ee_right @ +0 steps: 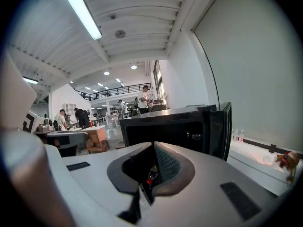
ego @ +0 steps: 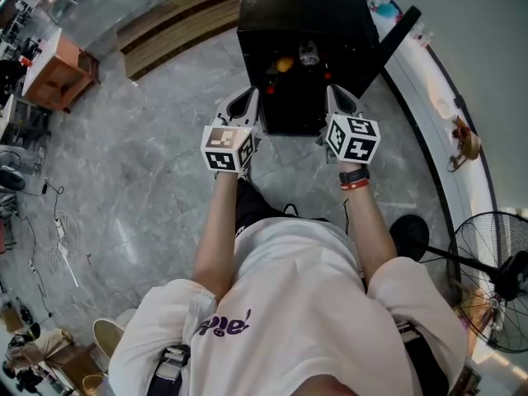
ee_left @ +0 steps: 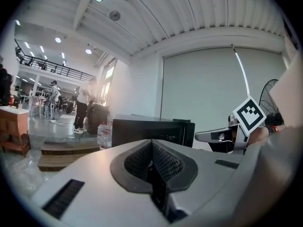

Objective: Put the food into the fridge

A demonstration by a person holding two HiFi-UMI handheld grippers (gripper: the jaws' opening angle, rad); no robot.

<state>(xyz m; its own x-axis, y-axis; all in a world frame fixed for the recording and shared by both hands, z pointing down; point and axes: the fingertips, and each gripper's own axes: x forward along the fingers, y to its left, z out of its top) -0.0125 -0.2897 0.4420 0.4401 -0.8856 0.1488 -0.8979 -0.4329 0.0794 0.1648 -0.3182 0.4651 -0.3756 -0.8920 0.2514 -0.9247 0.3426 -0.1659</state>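
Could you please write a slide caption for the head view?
Left gripper and right gripper hover before the open black fridge.

black fridge (ego: 307, 11), grey floor (ego: 153, 184) (marble-veined)

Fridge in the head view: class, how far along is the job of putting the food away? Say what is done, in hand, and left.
Done: an orange item and a clear container sit inside the open fridge. In hand: nothing; the left gripper and right gripper are both shut and empty in front of it. Left: the door stands open, so probably closing it; no food shows outside.
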